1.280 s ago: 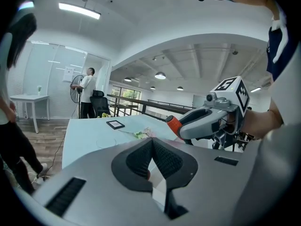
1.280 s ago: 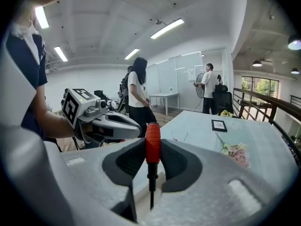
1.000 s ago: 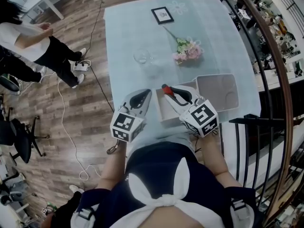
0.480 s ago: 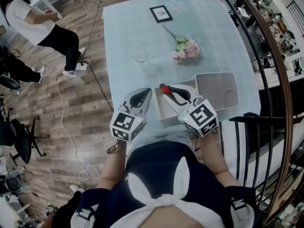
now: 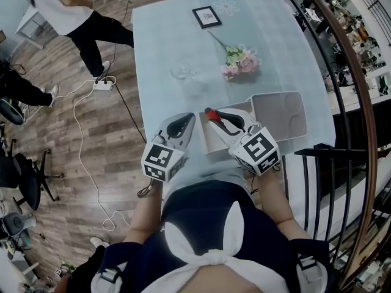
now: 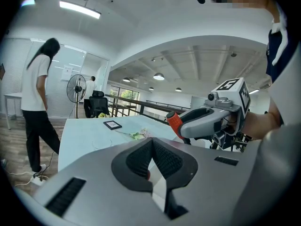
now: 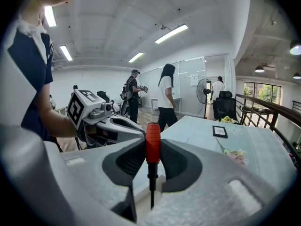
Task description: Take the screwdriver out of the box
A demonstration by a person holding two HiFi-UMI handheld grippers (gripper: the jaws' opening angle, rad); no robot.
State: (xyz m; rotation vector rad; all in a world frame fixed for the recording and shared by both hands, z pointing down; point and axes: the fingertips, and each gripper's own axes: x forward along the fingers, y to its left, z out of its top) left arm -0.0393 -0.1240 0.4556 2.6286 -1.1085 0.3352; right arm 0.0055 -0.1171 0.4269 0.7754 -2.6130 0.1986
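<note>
My right gripper (image 5: pixel 215 116) is shut on the red handle of the screwdriver (image 5: pixel 211 113), held above the open white box (image 5: pixel 214 150) at the table's near edge. In the right gripper view the screwdriver (image 7: pixel 152 149) stands upright between the pads of the right gripper (image 7: pixel 152 142), its dark shaft pointing down over the box. My left gripper (image 5: pixel 182 124) hovers just left of the box, off the table's left edge, with nothing in it. In the left gripper view the left gripper (image 6: pixel 152 141) has its pads meeting at the tip, and the right gripper (image 6: pixel 178 124) with its red handle shows ahead.
The box's lid (image 5: pixel 278 116) lies open to the right. Farther back on the pale table (image 5: pixel 165 41) are a glass (image 5: pixel 183 72), a bunch of pink flowers (image 5: pixel 241 63) and a small picture frame (image 5: pixel 209 18). A railing (image 5: pixel 360 102) curves along the right. A person (image 5: pixel 79 17) walks at upper left.
Both grippers and the screwdriver stay where they were. Only the person in the background has walked farther toward the top of the head view.
</note>
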